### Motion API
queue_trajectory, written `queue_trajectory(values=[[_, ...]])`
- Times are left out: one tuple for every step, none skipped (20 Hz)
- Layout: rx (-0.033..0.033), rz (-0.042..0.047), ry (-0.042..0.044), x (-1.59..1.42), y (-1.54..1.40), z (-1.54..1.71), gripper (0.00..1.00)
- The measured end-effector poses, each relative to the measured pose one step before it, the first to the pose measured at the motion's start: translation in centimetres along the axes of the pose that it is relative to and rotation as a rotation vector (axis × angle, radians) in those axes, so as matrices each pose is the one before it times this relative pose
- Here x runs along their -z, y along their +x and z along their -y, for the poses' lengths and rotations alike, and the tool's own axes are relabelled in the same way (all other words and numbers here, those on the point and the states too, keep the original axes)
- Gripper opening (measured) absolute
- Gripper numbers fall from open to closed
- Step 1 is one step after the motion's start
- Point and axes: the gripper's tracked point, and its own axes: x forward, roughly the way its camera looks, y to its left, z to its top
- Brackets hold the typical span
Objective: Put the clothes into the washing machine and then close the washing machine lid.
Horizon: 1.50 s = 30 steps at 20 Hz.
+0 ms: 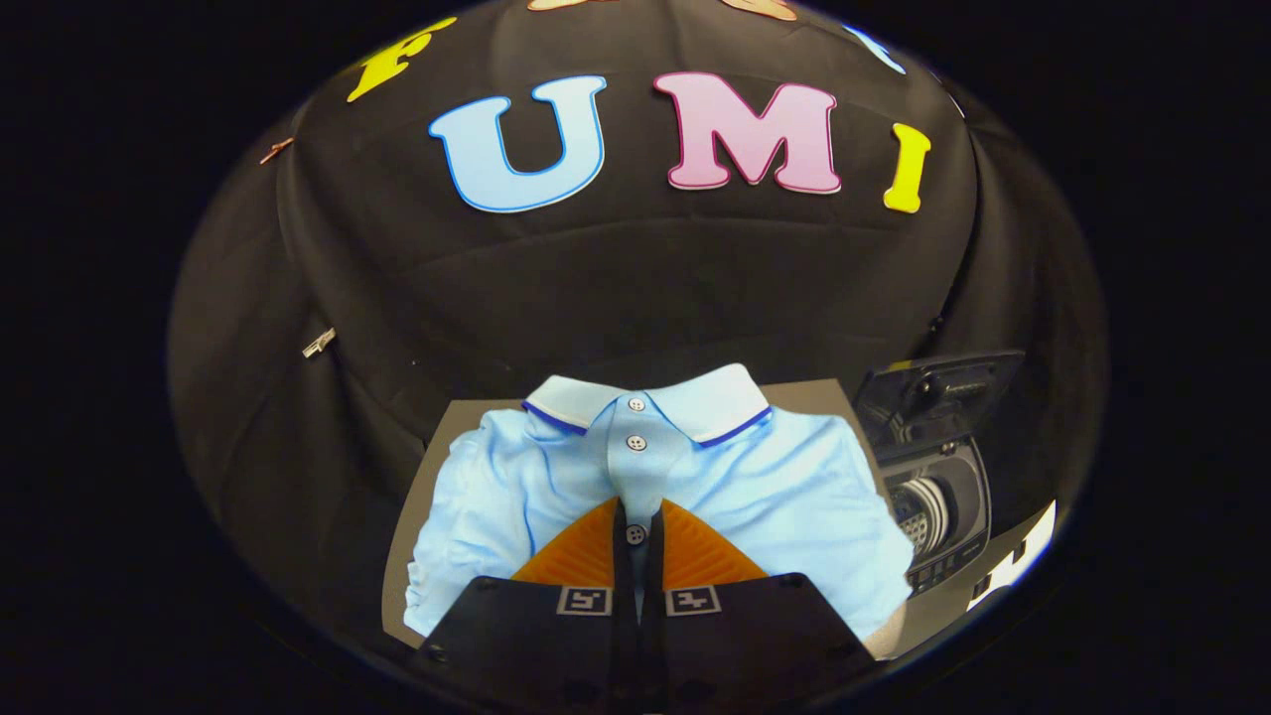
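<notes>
Two fingers (608, 541) of the gripper (635, 536) are squeezing the middle of the shirt (775, 477), which is lying flat on the mat (429, 516). The washer (938, 497) is sitting right, lid (938, 389) up. The thin pinch may be slipping, or sleeves may be hanging out and blocking the lid.

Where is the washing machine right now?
In the gripper view, the washing machine sits right of the light blue polo shirt, lid up; the gripper pinches the shirt's placket.
</notes>
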Motion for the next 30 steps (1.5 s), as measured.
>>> queue_trajectory(values=[[0.00194,0.01515,-0.00705,-0.793,-0.643,0.561,0.05],[-0.00223,0.01638,-0.00973,-0.782,-0.785,0.488,0.05],[0.00043,0.01295,-0.00558,-0.823,-0.784,0.494,0.05],[-0.00252,0.01176,-0.00521,-0.632,-0.727,0.725,0.05],[0.00150,0.01092,-0.01110,-0.587,-0.757,0.898,0.05],[0.01075,0.01049,-0.01266,-0.706,-0.702,1.164,0.05],[0.01479,0.01759,-0.02104,-0.735,-0.876,1.491,0.05],[0.01188,0.00795,-0.01118,-0.442,-0.663,1.302,0.05],[-0.00025,0.01387,-0.00082,-0.649,-0.578,1.086,0.05],[0.00490,0.00825,0.00665,-0.297,-0.450,1.136,0.05],[0.00194,0.01163,0.00911,-0.522,-0.489,1.279,0.05],[0.00600,0.00774,0.01160,-0.489,-0.336,1.347,0.05],[0.00229,0.00761,0.00563,-0.355,-0.398,1.540,0.05],[0.00910,0.00168,0.00934,-0.185,0.015,1.654,0.05],[0.00617,0.00509,0.00419,-0.229,0.097,1.431,0.05],[0.00885,-0.00036,0.00208,0.036,0.138,1.484,0.05],[0.01292,-0.00666,-0.00427,0.183,0.251,1.502,0.05],[0.01217,-0.00186,-0.00708,0.189,0.313,1.501,0.05],[0.00825,-0.00804,0.00501,0.225,0.299,1.344,0.05],[0.00867,0.00245,0.00333,-0.033,0.206,1.180,0.05],[0.00972,-0.00597,0.00642,0.175,0.287,1.293,0.05],[0.00994,-0.00032,0.00566,0.090,0.231,1.275,0.05],[0.00820,-0.00695,0.00508,0.179,0.363,1.165,0.05],[0.01215,-0.00656,-0.00066,0.398,0.329,1.251,0.05],[0.01480,-0.00555,-0.00412,0.412,0.463,1.323,0.05],[0.01166,-0.00592,0.00137,0.436,0.528,1.097,0.05],[0.00562,-0.00883,-0.00034,0.598,0.612,0.900,0.05],[0.01393,-0.02098,0.00072,0.908,0.790,1.126,0.05],[0.00639,-0.00598,-0.00694,0.729,0.803,0.887,0.05],[0.01368,-0.01681,-0.00555,0.928,0.692,0.996,0.05]])
